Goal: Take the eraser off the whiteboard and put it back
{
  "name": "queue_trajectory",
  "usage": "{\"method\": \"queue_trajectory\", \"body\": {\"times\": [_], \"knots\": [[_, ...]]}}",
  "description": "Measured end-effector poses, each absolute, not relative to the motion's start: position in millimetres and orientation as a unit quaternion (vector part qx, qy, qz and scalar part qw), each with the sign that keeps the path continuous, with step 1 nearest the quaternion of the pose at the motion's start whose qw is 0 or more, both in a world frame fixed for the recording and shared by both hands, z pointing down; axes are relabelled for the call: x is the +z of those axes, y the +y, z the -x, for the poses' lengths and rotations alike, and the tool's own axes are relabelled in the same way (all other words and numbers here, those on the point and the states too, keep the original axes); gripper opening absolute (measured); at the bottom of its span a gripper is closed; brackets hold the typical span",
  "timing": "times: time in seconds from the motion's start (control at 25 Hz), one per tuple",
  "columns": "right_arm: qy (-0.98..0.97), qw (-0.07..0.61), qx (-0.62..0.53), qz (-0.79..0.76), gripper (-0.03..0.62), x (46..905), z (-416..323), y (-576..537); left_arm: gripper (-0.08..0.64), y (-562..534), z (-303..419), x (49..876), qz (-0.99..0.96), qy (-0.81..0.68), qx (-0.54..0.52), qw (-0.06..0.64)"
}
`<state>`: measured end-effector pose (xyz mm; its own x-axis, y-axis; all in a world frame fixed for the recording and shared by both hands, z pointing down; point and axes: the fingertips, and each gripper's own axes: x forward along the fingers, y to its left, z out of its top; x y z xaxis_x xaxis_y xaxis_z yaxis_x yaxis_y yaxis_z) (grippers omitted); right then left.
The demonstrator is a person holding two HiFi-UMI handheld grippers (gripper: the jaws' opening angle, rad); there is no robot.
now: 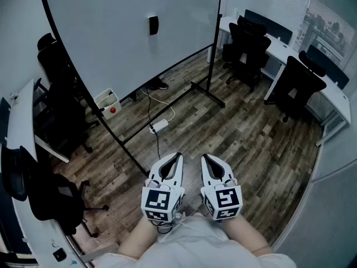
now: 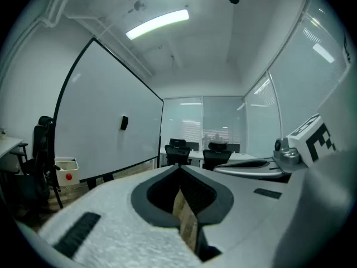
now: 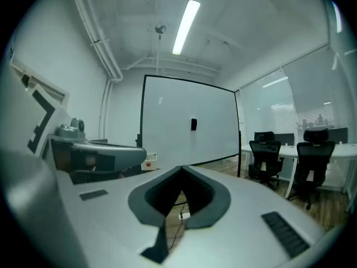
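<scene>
Head view shows the eraser (image 1: pixel 153 25) stuck on the whiteboard (image 1: pixel 100 43), well apart from both grippers. The left gripper (image 1: pixel 177 156) and right gripper (image 1: pixel 205 157) have their jaws pressed together, holding nothing. The eraser is probably light, stiff-backed and magnetic; pinch its long sides and tilt it free.

Head looks down; gripper views share whiteboard (image 1: pixel 139 54) (image 2: pixel 106 138) (image 3: pixel 167 127).

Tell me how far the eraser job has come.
Nothing looks done yet: the eraser sits on the whiteboard. Nothing is in hand: the left gripper and right gripper are shut, empty, away from it. Left: reach it, take it off, put it back.
</scene>
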<state>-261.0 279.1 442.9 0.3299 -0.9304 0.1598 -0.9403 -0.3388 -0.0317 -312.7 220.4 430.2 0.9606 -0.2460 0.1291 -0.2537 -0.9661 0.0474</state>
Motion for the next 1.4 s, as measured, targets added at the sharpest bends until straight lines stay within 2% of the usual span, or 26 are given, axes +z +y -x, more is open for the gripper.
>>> {"method": "queue_trajectory", "body": {"times": [0.52, 1.04, 1.4], "knots": [[-0.564, 0.011, 0.092, -0.821, 0.028, 453, 223, 277, 0.018, 218, 274, 445, -0.988, -0.129, 0.083, 0.031], [-0.561, -0.004, 0.101, -0.822, 0.028, 470, 150, 302, 0.017, 221, 218, 465, -0.984, -0.149, 0.095, 0.035], [-0.561, 0.003, 0.102, -0.822, 0.028, 480, 101, 259, 0.018, 167, 170, 476, -0.980, -0.166, 0.106, 0.029]]}}
